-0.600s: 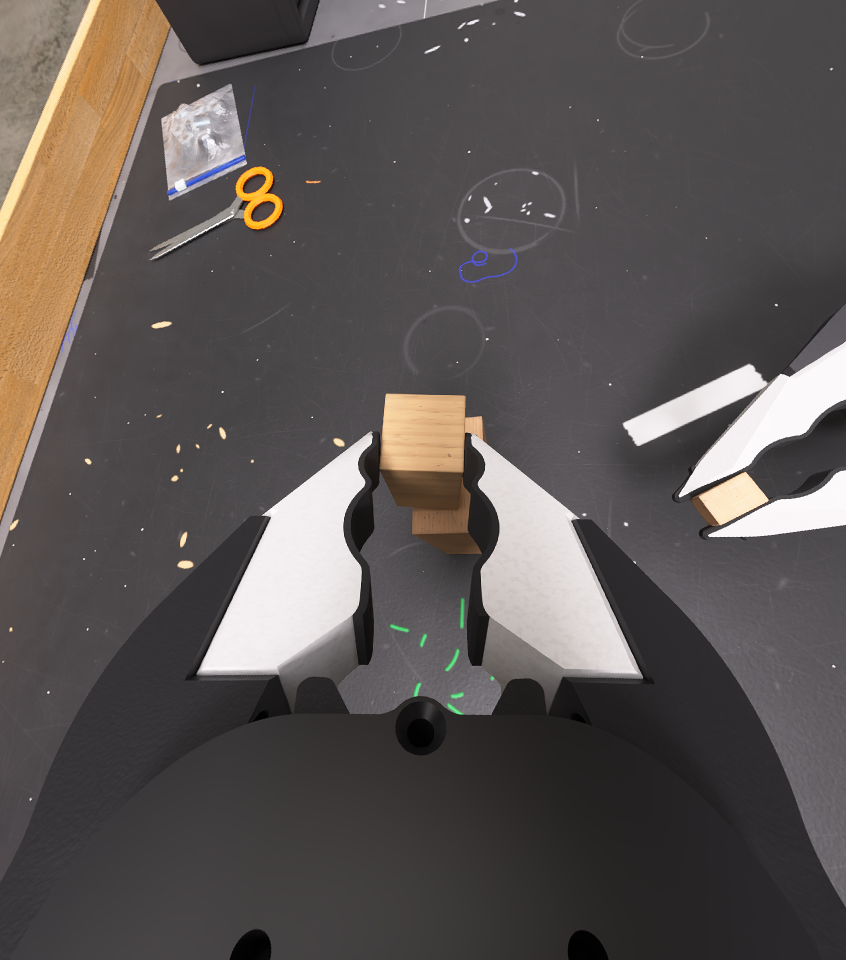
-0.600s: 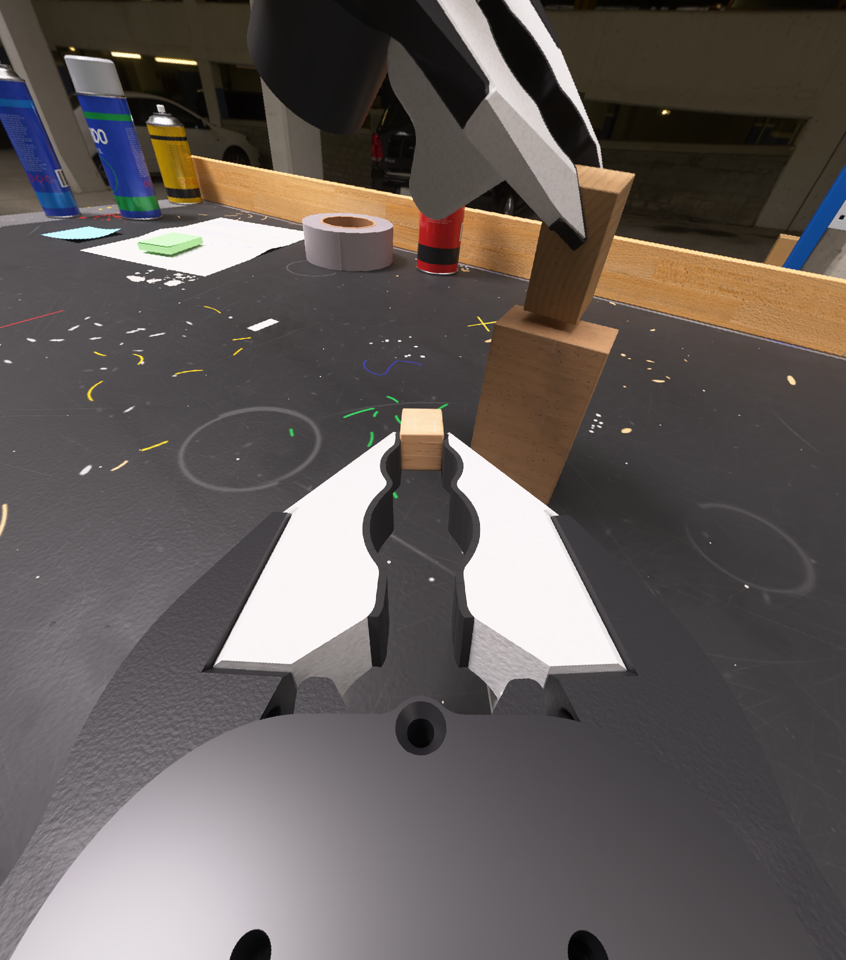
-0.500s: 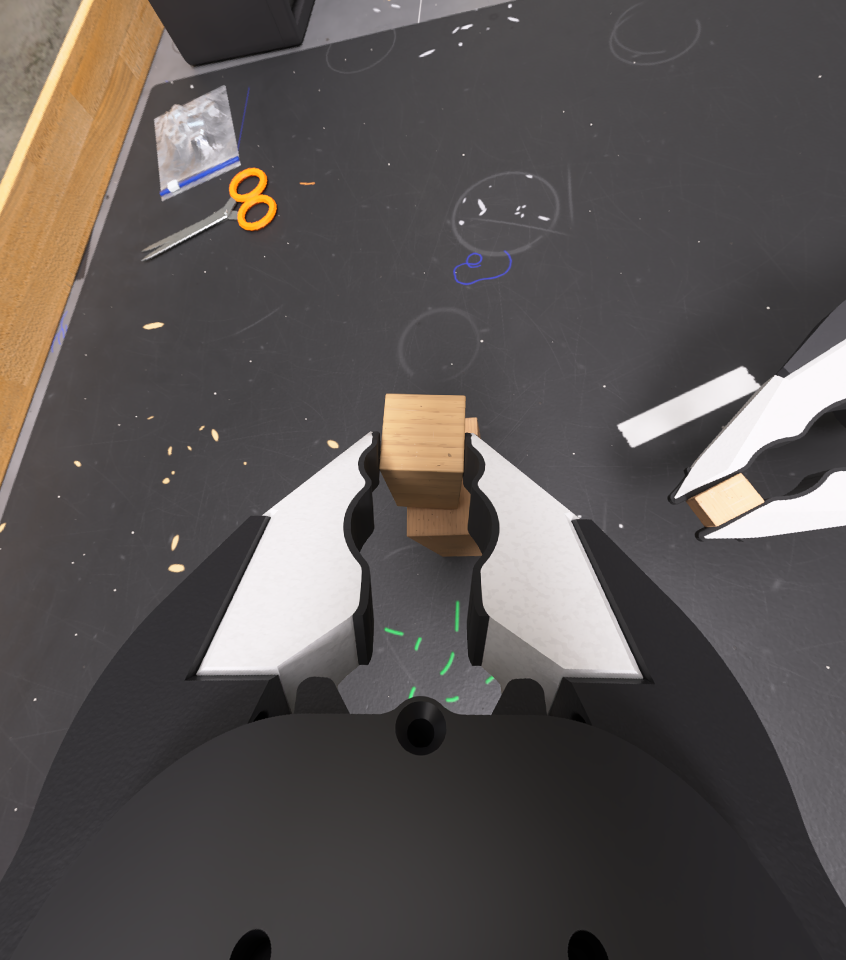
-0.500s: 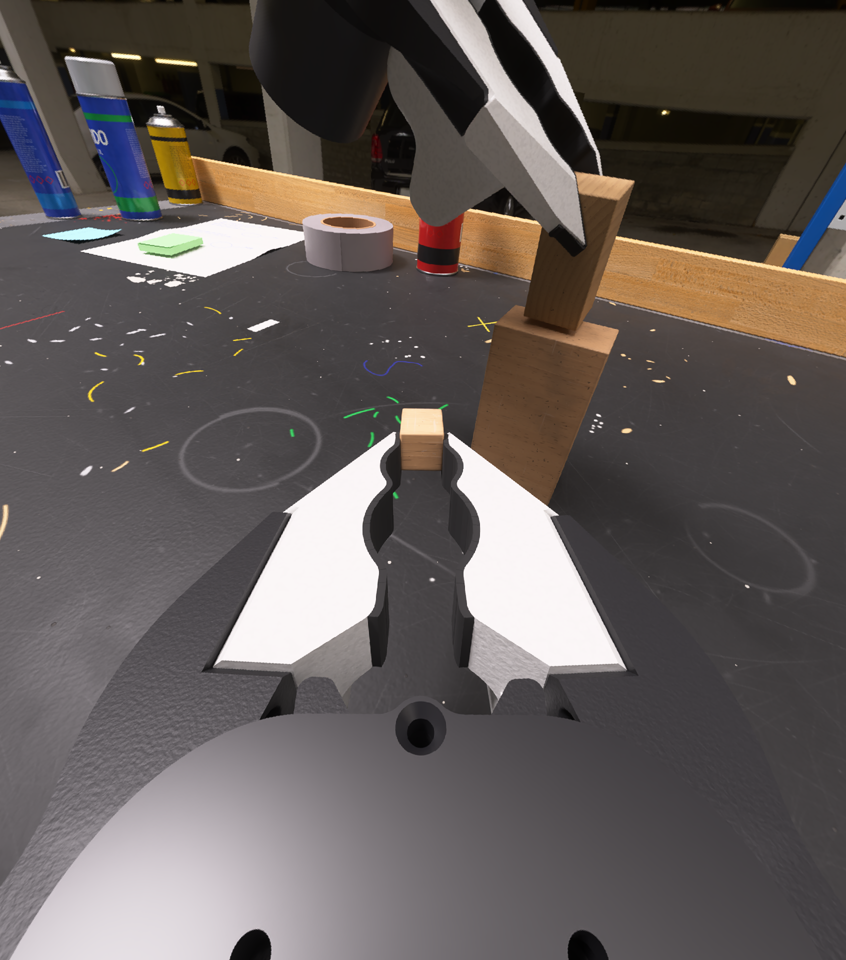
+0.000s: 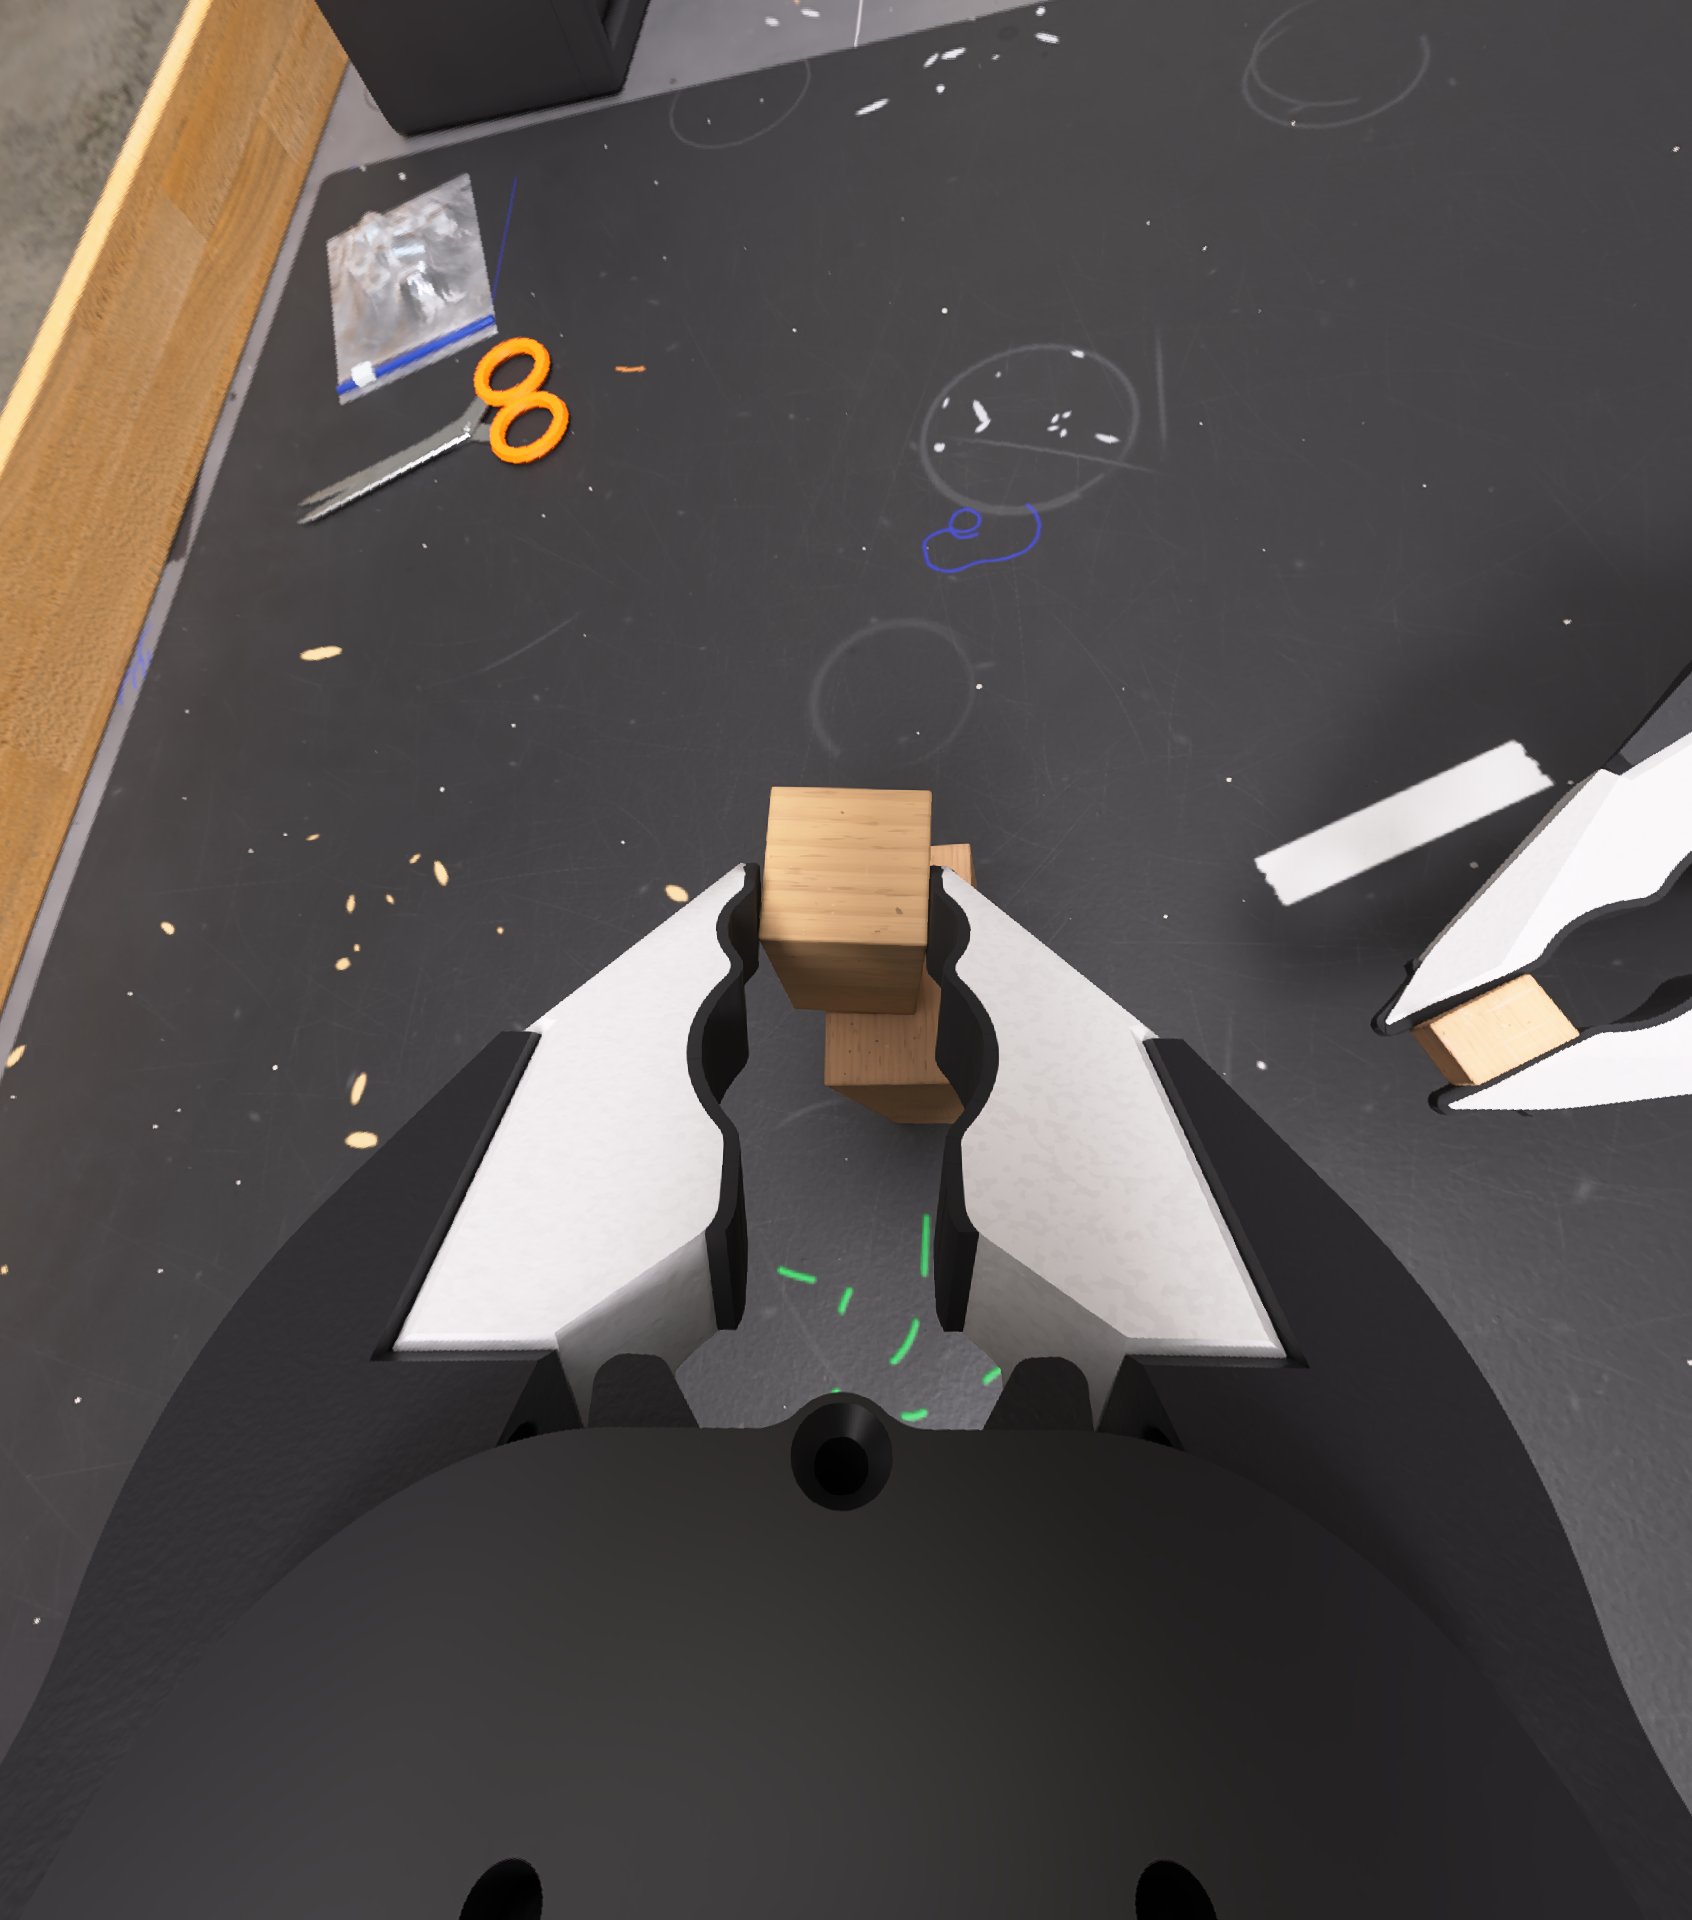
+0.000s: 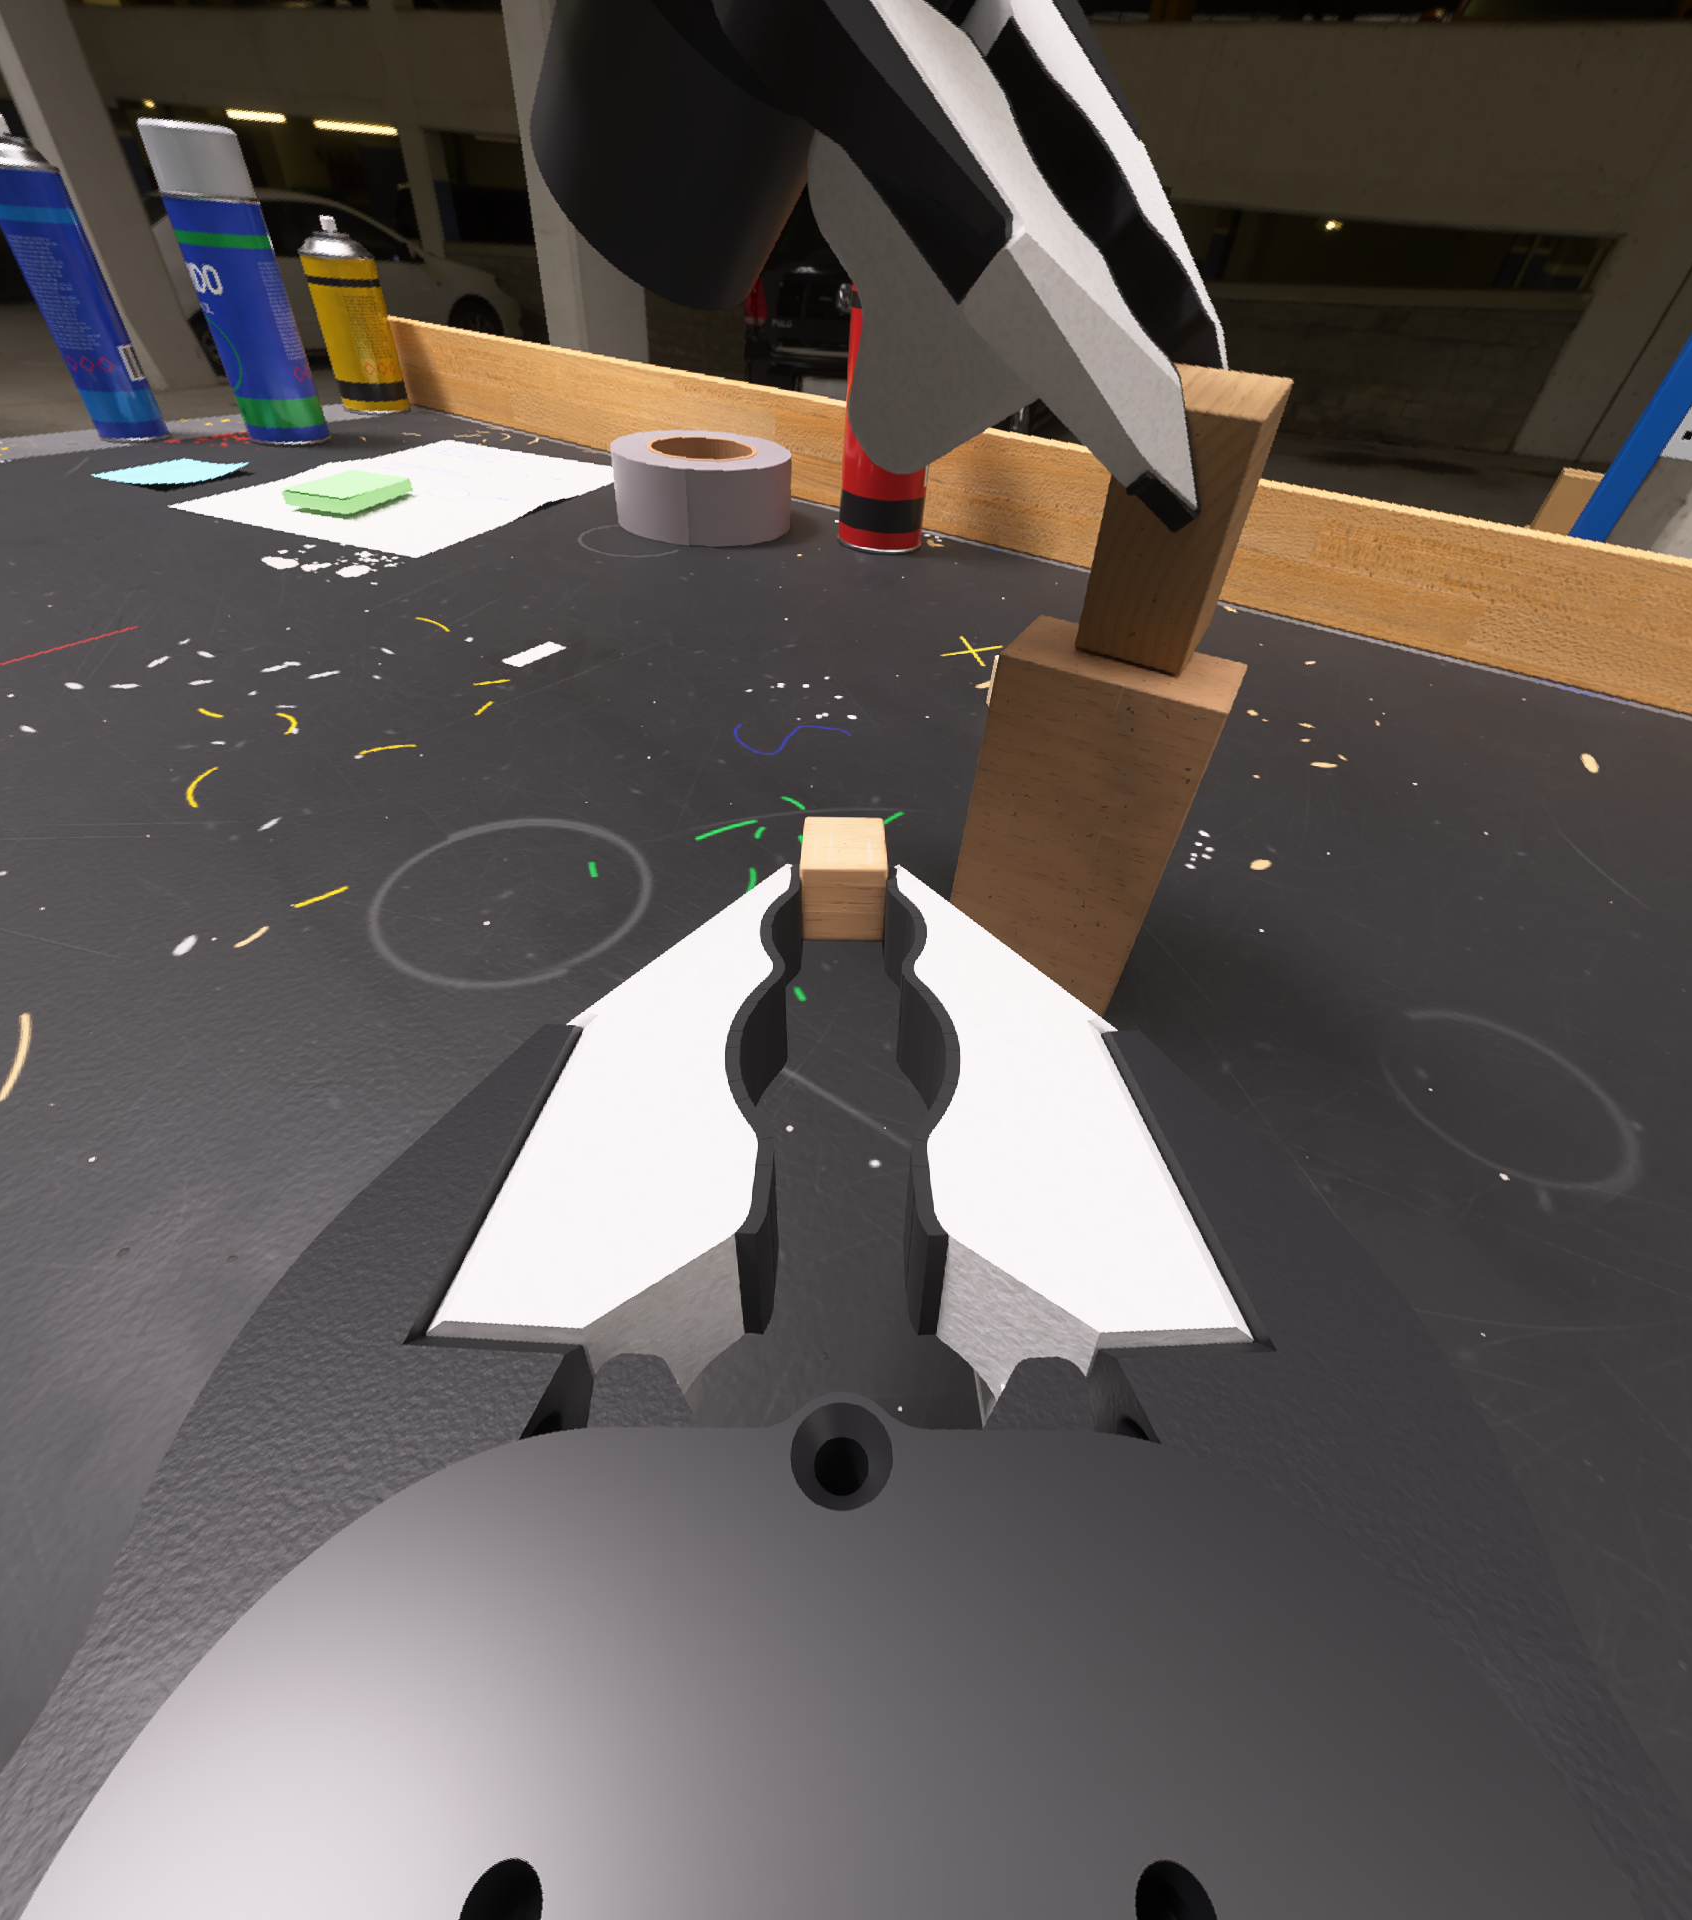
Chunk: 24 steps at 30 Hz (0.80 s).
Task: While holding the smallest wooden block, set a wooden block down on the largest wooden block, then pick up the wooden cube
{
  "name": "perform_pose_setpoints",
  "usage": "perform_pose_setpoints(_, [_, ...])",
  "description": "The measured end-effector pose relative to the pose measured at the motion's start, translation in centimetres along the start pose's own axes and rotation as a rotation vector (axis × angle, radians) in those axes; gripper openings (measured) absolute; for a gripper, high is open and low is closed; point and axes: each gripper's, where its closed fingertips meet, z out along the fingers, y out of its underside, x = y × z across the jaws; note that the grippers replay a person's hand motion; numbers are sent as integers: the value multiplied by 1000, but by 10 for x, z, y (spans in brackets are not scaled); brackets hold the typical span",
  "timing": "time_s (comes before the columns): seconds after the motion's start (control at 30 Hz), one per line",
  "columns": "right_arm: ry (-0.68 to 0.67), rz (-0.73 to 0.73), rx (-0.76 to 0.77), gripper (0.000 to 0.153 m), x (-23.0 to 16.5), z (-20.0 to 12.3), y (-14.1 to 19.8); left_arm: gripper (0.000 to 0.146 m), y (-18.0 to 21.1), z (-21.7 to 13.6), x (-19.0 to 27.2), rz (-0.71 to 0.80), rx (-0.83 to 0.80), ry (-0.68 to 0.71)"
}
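Dark workbench [image 5: 1237, 312], left hand-held gripper [image 5: 844, 904] clamping wooden block [image 5: 847, 883], right hand-held gripper [image 6: 842, 883] clamping smallest block [image 6: 843, 878]

The left hand-held gripper [image 5: 845, 902] grips a wooden block [image 5: 846, 871] above the largest block [image 5: 892, 1062].

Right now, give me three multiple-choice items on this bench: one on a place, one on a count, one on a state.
1. Where does the medium wooden block sit?
A. on the largest wooden block
B. flat on the mat
C. beside the tape roll

2. How many spray cans stand by the far rail?
A. two
B. four
C. six

3. What is the right gripper doing?
A. open and empty
B. shut on the smallest wooden block
C. shut on the scissors

Answers:
1 A, its base meets the big block's top while the left gripper grips it.
2 B, two blue, one yellow, one red.
3 B, the fingers pinch it.
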Motion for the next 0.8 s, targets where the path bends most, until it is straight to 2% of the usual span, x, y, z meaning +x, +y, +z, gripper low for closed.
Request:
perform_pose_setpoints(0.1, [-1, 0, 0, 14, -1, 0, 0, 32, 1, 0, 1, -11, -8, 15])
perform_pose_setpoints(0.2, [-2, 0, 1, 14, -2, 0, -1, 47, 6, 2, 2, -16, -10, 13])
perform_pose_setpoints(0.33, [-3, 3, 5, 14, -2, -1, -2, 58, 2, -14, -4, -23, 40, 20])
perform_pose_setpoints(0.4, [-4, 6, 8, 14, -3, -1, -2, 59, 5, -26, -16, -80, 70, 36])
perform_pose_setpoints(0.47, [-7, 8, 11, 14, -3, -1, -3, 56, 17, -34, -46, -166, 86, -25])
perform_pose_setpoints(0.57, [-11, 7, 10, 14, -4, -1, -3, 51, 59, -21, -92, -309, 17, -149])
perform_pose_setpoints(0.7, [-12, 6, 6, 14, -5, -1, -2, 55, 137, 18, -125, -329, -233, -290])
perform_pose_setpoints(0.8, [-12, 3, 1, 14, -6, 0, -2, 55, 166, 39, -140, -366, -283, -358])
